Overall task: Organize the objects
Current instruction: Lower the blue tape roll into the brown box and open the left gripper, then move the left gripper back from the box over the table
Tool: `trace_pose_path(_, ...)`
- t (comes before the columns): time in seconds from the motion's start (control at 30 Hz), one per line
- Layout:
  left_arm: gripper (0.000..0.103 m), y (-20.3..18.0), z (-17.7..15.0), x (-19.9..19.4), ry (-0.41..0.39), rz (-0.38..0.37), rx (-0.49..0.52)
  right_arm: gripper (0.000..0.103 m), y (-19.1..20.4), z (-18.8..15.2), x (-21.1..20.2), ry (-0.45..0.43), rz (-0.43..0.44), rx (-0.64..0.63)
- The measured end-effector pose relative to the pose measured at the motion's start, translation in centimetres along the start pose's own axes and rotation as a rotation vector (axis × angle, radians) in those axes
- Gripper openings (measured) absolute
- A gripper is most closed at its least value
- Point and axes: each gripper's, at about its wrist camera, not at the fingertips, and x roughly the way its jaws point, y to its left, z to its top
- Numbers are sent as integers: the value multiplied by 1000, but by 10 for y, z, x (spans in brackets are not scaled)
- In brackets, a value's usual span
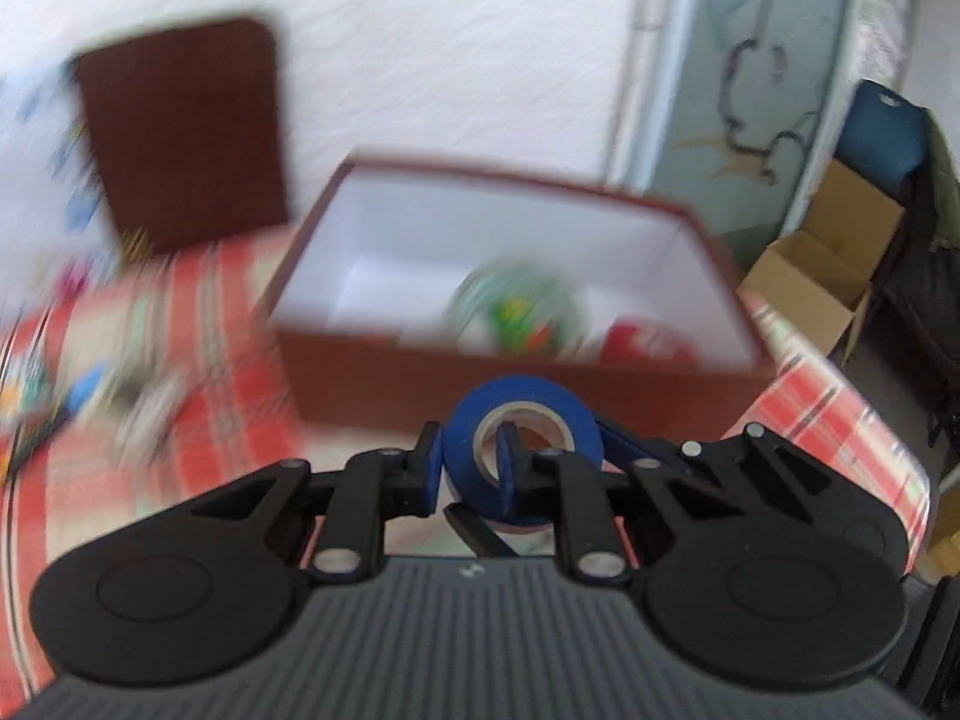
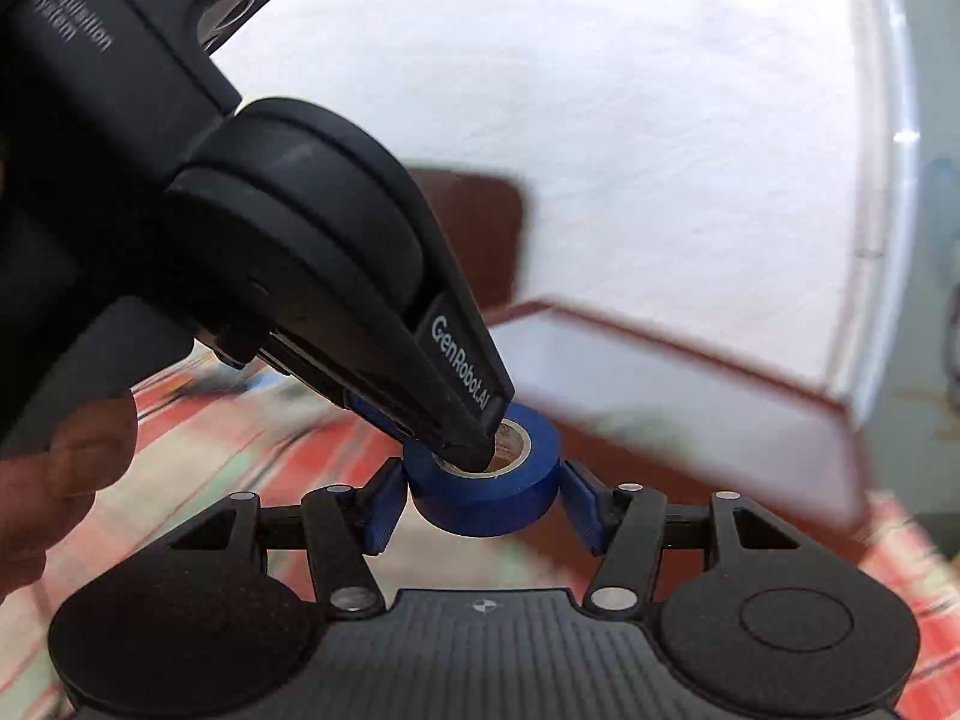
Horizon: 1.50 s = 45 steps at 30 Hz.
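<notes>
While both claws crowd the blue tape roll (image 1: 521,447), the open box (image 1: 516,276) waits straight ahead of it.

Seen from the left wrist, the left gripper (image 1: 467,467) pinches one wall of the roll, one blue finger outside the ring and the other poked through its cardboard core, so the roll is held up off the checked cloth (image 1: 198,324), just short of the box's near wall. From the right wrist, the right gripper (image 2: 480,495) stands spread, its two blue fingers flanking the roll's outer sides; whether they touch it I cannot tell through the blur. The roll's hole faces up toward the left claw. Inside the box, toward its near right corner, lie a greenish round thing (image 1: 516,315) and something red (image 1: 645,342). I'd judge the next move is forward over the near wall, and the left claw, already gripping, is best placed to make it.
</notes>
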Motion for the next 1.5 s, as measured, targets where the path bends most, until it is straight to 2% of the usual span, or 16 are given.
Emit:
trace_pose_path(0.1,21,-25,24,18,-31,-24,45,56,-31,7,9,-22,-73,16)
trace_pose_path(0.23,21,-48,43,47,-35,-41,76,56,-61,7,22,-14,-127,47)
trace_pose_path(0.47,22,-65,57,86,-2,-38,89,57,-89,6,52,31,-160,86)
trace_pose_path(0.53,30,-68,55,97,8,-8,105,58,-97,2,61,38,-170,128)
trace_pose_path(0.6,43,-68,49,105,26,10,108,72,-101,1,63,37,-175,157)
trace_pose_path(0.63,42,-68,46,105,27,11,106,71,-101,0,62,37,-176,165)
trace_pose_path(0.87,42,-68,39,80,-4,7,112,62,-78,1,28,-52,-189,129)
trace_pose_path(0.97,44,-67,29,59,-27,10,109,62,-65,0,8,-86,-182,136)
trace_pose_path(1.17,47,-55,2,22,-69,65,108,62,-27,-9,-15,-79,-147,150)
trace_pose_path(1.23,47,-47,-7,16,-47,70,95,62,-17,-13,-20,-60,-124,160)
trace_pose_path(1.33,47,-30,-25,11,-18,123,77,62,1,-19,-19,3,-76,170)
trace_pose_path(1.5,47,8,-57,10,50,210,7,62,22,-35,3,195,17,221)
